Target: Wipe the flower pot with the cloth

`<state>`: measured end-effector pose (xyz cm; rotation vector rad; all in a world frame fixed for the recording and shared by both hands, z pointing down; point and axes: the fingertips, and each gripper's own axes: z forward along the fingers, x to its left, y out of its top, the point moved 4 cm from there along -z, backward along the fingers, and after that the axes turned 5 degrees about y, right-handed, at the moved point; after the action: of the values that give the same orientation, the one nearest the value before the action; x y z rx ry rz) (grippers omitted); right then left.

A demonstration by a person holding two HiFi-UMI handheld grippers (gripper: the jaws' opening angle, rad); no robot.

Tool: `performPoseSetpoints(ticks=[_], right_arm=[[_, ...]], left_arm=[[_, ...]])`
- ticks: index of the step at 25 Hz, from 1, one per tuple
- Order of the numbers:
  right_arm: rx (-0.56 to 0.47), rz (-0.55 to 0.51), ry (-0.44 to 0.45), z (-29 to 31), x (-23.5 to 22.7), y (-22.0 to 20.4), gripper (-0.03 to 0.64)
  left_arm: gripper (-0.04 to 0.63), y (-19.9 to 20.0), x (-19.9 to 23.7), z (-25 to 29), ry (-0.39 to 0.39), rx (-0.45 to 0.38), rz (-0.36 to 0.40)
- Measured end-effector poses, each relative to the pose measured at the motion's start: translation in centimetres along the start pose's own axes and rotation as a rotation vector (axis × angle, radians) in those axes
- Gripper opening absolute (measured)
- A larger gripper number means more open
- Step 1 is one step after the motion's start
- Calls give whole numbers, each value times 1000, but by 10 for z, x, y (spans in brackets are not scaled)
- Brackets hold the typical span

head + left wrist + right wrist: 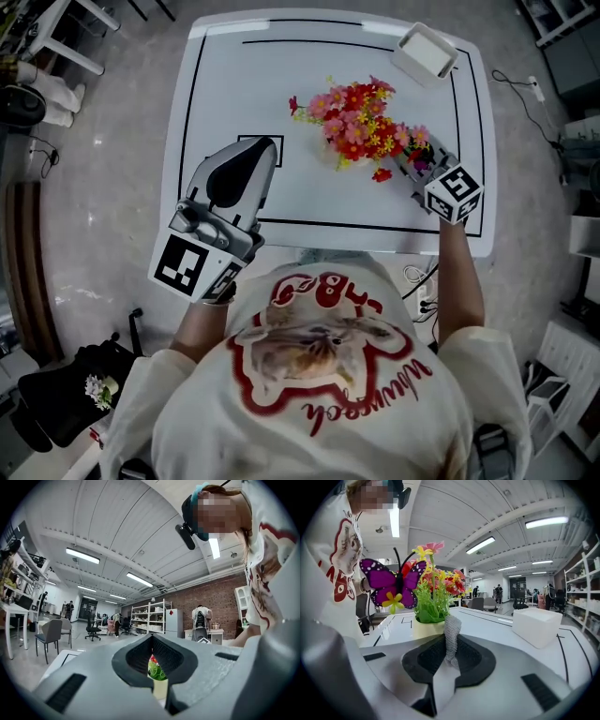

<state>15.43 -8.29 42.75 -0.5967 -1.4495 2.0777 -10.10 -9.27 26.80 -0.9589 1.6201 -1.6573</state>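
Observation:
A cream flower pot (425, 629) with green leaves, red, pink and yellow flowers (361, 127) and a purple butterfly (393, 585) stands on the white table (281, 75). My right gripper (409, 157) sits at the flowers' near right side, just short of the pot. It is shut on a grey mesh cloth (452, 632) that sticks up between the jaws. My left gripper (266, 143) hovers to the left of the pot, apart from it. Its jaws meet at the tips with nothing in them. Through the slit of the left gripper (151, 641) I see part of the pot (160, 688).
A white rectangular box (425, 53) lies at the table's far right corner, also in the right gripper view as a white box (536, 625). Black lines mark the tabletop. Chairs, shelves and people stand far off in the room.

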Motion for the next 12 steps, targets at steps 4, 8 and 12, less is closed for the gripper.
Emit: performPoseSetpoints(ticks=[4, 8, 12], right_arm=[[-1, -11, -21, -2, 2, 1, 46], [-14, -2, -43, -4, 5, 2, 46], [-11, 25, -60, -7, 16, -2, 46]], left_arm=[[3, -9, -1, -7, -14, 10, 5], [3, -23, -2, -10, -26, 38, 12], [3, -24, -9, -15, -51, 56, -5]])
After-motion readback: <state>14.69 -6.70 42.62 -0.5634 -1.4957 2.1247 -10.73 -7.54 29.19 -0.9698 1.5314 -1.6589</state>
